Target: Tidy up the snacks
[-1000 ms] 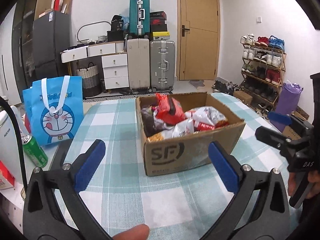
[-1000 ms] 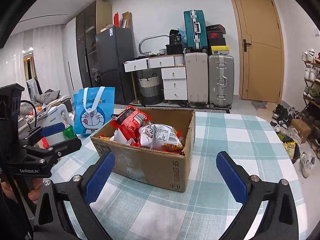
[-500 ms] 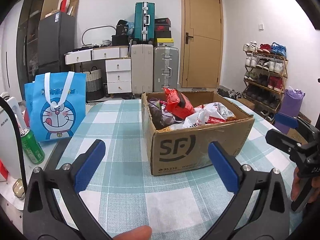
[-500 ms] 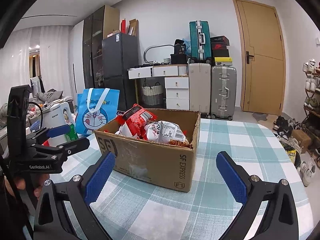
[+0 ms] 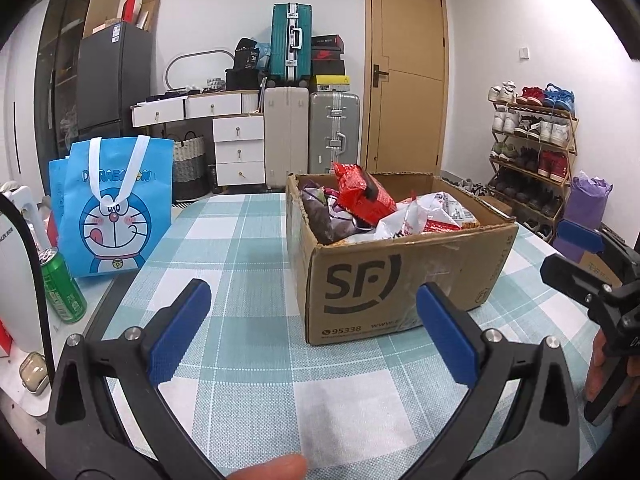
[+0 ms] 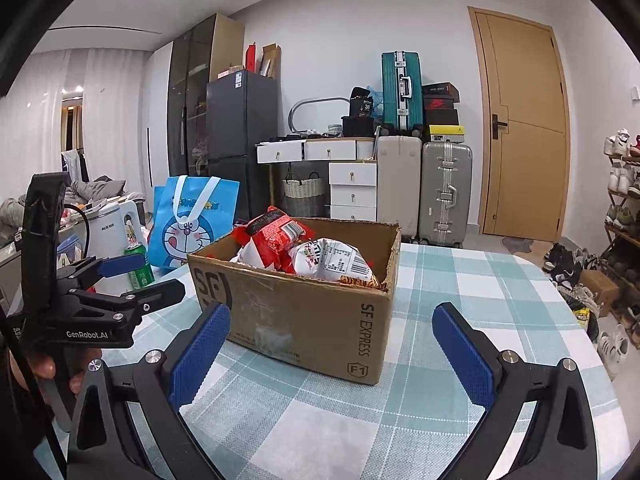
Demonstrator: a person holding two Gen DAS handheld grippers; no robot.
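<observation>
A brown SF cardboard box (image 5: 400,276) stands open on the checked tablecloth; it also shows in the right wrist view (image 6: 304,312). It holds several snack bags, among them a red bag (image 5: 362,196) on top and a white bag (image 5: 432,216); the same red bag (image 6: 276,236) and white bag (image 6: 332,260) show from the right. My left gripper (image 5: 312,308) is open and empty, low over the cloth in front of the box. My right gripper (image 6: 332,336) is open and empty, facing the box's near corner. Each gripper shows in the other's view, the right one (image 5: 576,252) and the left one (image 6: 132,276).
A blue Doraemon tote bag (image 5: 112,208) stands left of the box, with a green can (image 5: 62,286) and a white kettle (image 5: 16,280) beside it. The table's right edge (image 6: 592,320) drops to shoes on the floor. Suitcases and drawers stand far behind.
Both grippers have sunk lower and tilted up, so the box looks larger and more side-on. Both stay open. The box and bags have not moved.
</observation>
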